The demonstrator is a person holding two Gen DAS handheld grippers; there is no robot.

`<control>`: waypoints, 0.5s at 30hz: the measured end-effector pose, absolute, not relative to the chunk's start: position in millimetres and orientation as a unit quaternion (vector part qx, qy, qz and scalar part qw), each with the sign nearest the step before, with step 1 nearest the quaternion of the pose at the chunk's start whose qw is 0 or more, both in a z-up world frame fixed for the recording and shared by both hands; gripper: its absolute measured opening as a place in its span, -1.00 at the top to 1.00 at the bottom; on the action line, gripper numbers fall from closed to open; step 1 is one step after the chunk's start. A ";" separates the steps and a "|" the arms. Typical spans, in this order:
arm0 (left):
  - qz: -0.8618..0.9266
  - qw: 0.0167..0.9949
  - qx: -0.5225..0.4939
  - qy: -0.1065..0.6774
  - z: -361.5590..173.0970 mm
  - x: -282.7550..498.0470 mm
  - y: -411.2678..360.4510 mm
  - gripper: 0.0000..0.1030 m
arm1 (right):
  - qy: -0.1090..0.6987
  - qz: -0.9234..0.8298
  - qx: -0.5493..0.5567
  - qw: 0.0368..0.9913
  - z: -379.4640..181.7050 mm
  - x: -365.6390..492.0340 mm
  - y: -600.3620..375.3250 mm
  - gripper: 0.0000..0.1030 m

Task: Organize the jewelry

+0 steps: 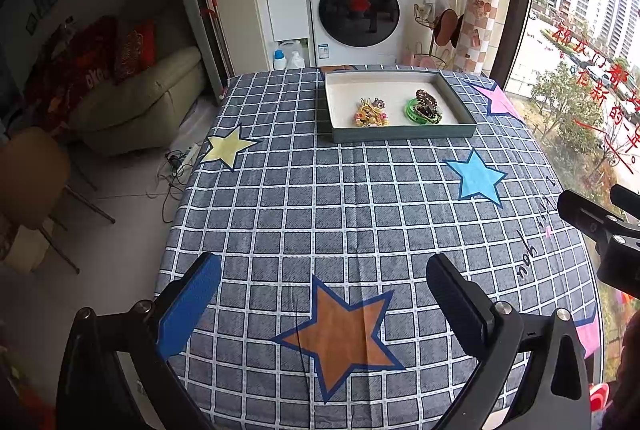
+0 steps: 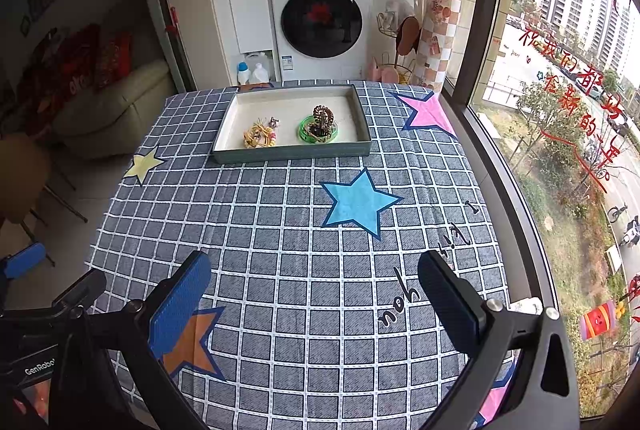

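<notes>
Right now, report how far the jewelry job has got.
Done: two jewelry piles, gold and green, lie in the tray. In hand: nothing; left gripper and right gripper are open, back from the tray. Left: nothing loose shows on the cloth.

table (image 1: 280, 214): checked star cloth | tray (image 1: 400, 134) at far edge

Left claw (image 1: 324, 294) spread wide, right claw (image 2: 316, 290) spread wide
</notes>
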State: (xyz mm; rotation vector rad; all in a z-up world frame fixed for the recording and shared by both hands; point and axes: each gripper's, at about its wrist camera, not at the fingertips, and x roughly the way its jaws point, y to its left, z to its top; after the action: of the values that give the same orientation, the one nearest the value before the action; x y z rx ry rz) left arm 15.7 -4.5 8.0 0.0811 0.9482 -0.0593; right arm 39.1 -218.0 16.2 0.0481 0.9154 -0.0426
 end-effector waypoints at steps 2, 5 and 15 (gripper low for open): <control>-0.028 0.888 0.039 0.457 8.3 15.7 -5.0 -1.00 | 0.442 -0.021 0.023 0.896 15.9 39.1 -218.2 -0.99; -0.028 0.889 0.039 0.456 8.4 15.6 -5.2 -1.00 | 0.442 -0.021 0.024 0.897 15.8 39.0 -218.1 -0.99; -0.027 0.888 0.039 0.457 7.3 15.2 -4.7 -1.00 | 0.443 -0.021 0.025 0.896 13.0 37.0 -218.4 -0.99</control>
State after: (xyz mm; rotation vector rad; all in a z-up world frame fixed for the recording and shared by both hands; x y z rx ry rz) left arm 15.2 -4.7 7.3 0.0811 0.9502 -0.0561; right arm 37.0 -218.4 13.0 0.0523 0.9191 -0.0441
